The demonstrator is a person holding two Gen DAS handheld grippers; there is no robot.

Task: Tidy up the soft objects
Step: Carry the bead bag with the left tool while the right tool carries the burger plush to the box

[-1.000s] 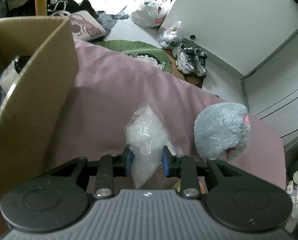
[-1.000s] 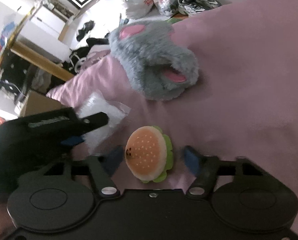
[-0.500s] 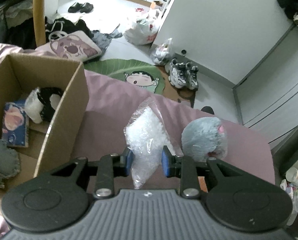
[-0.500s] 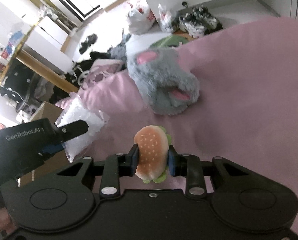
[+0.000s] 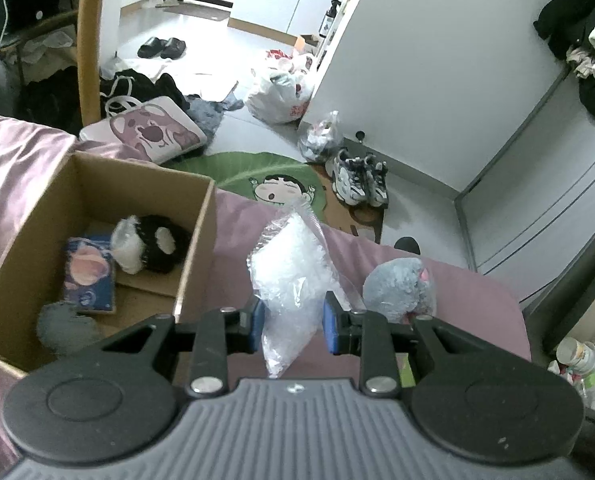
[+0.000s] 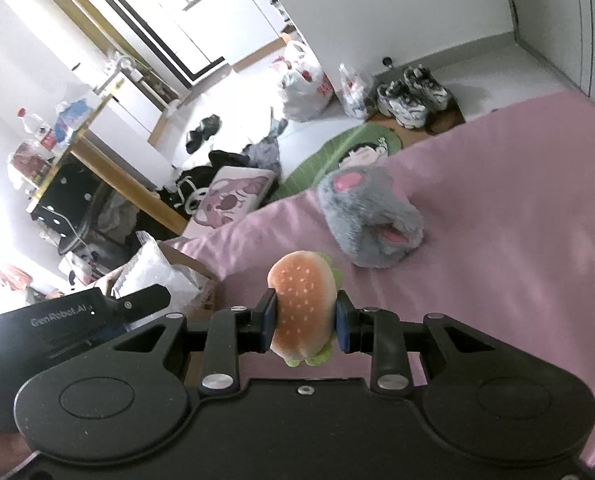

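My left gripper [image 5: 292, 326] is shut on a clear plastic bag of white filling [image 5: 293, 272], held in the air just right of an open cardboard box [image 5: 195, 252]. Inside the box lie a black-and-white plush [image 5: 149, 248], a small printed pack [image 5: 89, 276] and a grey fuzzy item [image 5: 63, 326]. My right gripper [image 6: 304, 322] is shut on a burger plush [image 6: 302, 304], lifted above the pink bedspread [image 6: 517, 280]. A grey plush slipper with pink patches [image 6: 371, 224] lies on the bed beyond it; it also shows as the grey slipper [image 5: 399, 290] in the left wrist view. The left gripper's black body [image 6: 57, 332] and its bag [image 6: 153, 272] appear at the right view's left.
The bed's far edge drops to a floor with a green cartoon rug [image 5: 265, 180], sneakers [image 5: 359, 178], plastic bags [image 5: 281, 92], a pink cushion [image 5: 149, 134] and dark clothes. A wooden post [image 5: 87, 40] stands behind the box. Wardrobe doors [image 5: 545, 200] are at the right.
Both grippers have risen from the bed. The right gripper went from open around the burger plush to shut on it and lifted it. The left gripper carried the bag up, revealing the box's inside.
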